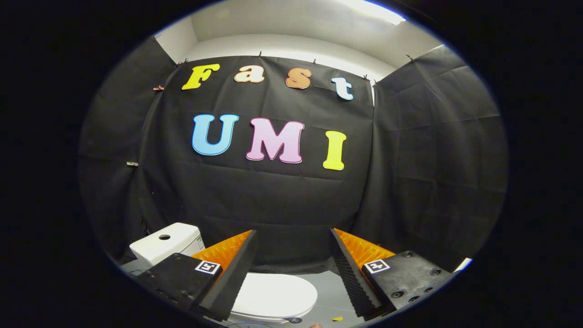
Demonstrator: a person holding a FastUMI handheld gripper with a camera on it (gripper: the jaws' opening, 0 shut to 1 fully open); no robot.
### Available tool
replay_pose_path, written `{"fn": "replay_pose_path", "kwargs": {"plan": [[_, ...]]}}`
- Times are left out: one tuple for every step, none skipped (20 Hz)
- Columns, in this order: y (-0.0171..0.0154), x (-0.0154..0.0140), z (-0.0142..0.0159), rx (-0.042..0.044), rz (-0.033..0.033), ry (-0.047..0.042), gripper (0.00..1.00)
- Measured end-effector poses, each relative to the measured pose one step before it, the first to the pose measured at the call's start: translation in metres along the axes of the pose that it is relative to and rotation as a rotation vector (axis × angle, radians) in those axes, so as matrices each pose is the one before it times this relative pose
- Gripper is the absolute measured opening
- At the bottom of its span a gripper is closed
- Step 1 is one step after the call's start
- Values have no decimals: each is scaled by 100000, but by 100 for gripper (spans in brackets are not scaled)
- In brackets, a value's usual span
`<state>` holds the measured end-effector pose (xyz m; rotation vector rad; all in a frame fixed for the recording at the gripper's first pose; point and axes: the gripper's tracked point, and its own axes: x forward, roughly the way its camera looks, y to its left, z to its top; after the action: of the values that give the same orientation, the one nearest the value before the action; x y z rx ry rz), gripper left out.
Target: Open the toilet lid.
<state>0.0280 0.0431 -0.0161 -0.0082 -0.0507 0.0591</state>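
A white toilet stands low down, below my fingers. Its lid [278,294] lies flat and closed over the bowl, showing between the two fingers and partly hidden by the left one. Its white tank [166,243], with a round button hole on top, sits to the left behind the left finger. My gripper [294,234] is held above the toilet, open wide, with nothing between its fingers. It is apart from the lid.
Black cloth walls close the booth in ahead and on both sides. A grey floor [334,296] shows to the right of the toilet, with a small yellow mark [337,319] on it.
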Motion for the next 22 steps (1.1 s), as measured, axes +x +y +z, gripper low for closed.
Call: {"fn": "replay_pose_path", "kwargs": {"plan": [[148,501,-943,302,717,781,98],[100,379,-1122,197,613,1545,98],[150,302,-1155,1052,1203,1392,98],[132,234,-1066,2256,1524,1401,98],[-6,185,-944,2051,1228,1449,99],[-231,388,-1257,2232,809,1806,99],[-323,275,-1185,2189,664,1859,98],[-413,252,-1282,2434,491,1858,98],[-409,192,-1067,2361,345,1640,98],[-354,219,-1131,2829,836,2127,98],[-466,355,-1188,2538,76,2422,98],[-565,372,-1211,2293,159,2141,99],[-517,462,-1155,2110,258,2115,99],[-535,173,-1165,2148,207,2420,99],[-433,300,-1241,2361,741,2746,99],[-449,336,-1193,2663,638,2444,99],[-540,314,-1166,2952,494,2449,99],[-609,267,-1128,2697,254,2112,99],[-778,365,-1017,2361,12,1996,99],[-720,460,-1065,2058,-96,2028,99],[-826,432,-987,2063,-432,2054,99],[-759,340,-982,2400,-224,1960,99]]}}
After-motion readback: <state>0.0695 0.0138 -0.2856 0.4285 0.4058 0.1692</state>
